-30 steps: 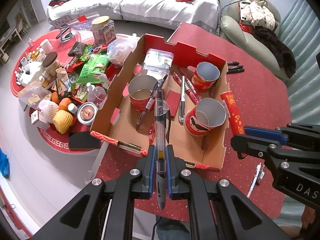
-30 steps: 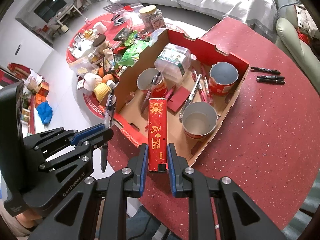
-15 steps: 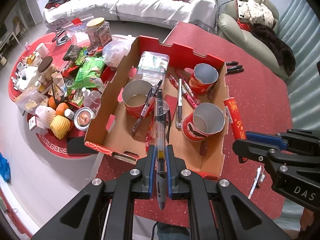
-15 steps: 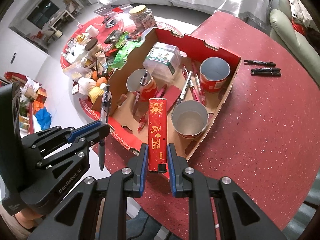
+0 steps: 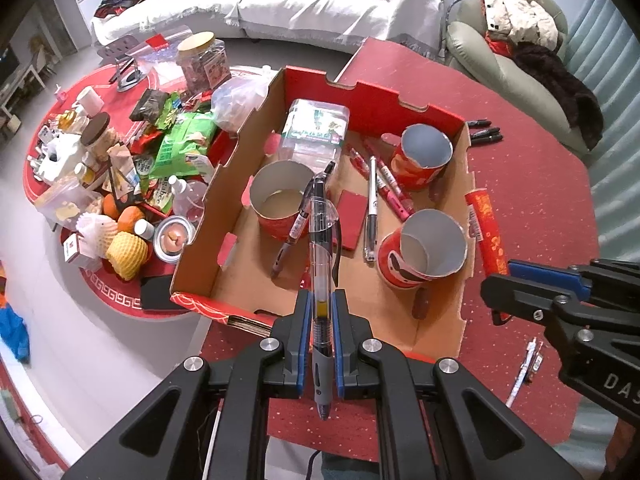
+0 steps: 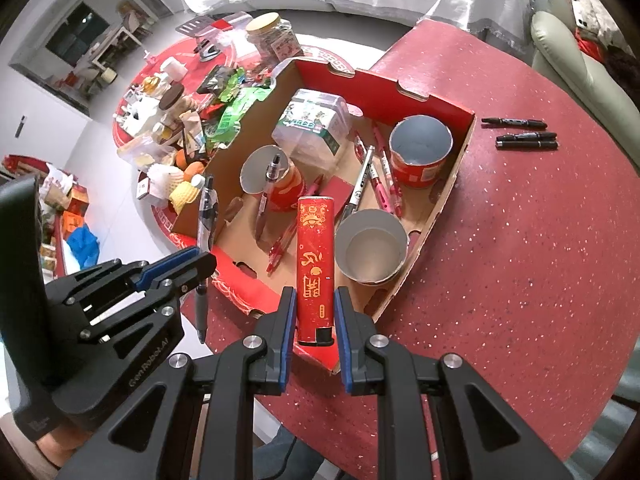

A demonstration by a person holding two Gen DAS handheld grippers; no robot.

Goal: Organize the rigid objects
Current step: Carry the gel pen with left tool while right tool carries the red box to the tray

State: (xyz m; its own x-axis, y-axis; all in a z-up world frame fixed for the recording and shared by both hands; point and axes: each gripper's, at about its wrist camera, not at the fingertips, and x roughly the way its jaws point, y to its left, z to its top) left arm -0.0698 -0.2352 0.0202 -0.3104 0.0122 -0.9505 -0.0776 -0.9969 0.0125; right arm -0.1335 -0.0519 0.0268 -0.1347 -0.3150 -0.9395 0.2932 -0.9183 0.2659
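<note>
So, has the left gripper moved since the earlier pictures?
Yes. In its own view, the cardboard box now sits lower and looks larger than before, so the left gripper, shut on the pen, has come forward over the box.

— What was the tray (image 5: pixel 224 216) made of?
— Raw brown cardboard inside, glossy red print outside. The cups (image 5: pixel 424 252) were paper, white-lined.
— And the pen (image 5: pixel 322 264)?
— Clear glossy plastic, grey rubbery grip. The lighter (image 6: pixel 315 264) looked slick red; the surface (image 6: pixel 520 260) was speckled red and matt.

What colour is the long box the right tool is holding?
The long rectangular box in the right tool is red with gold patterns, clearest in the right wrist view.
</note>
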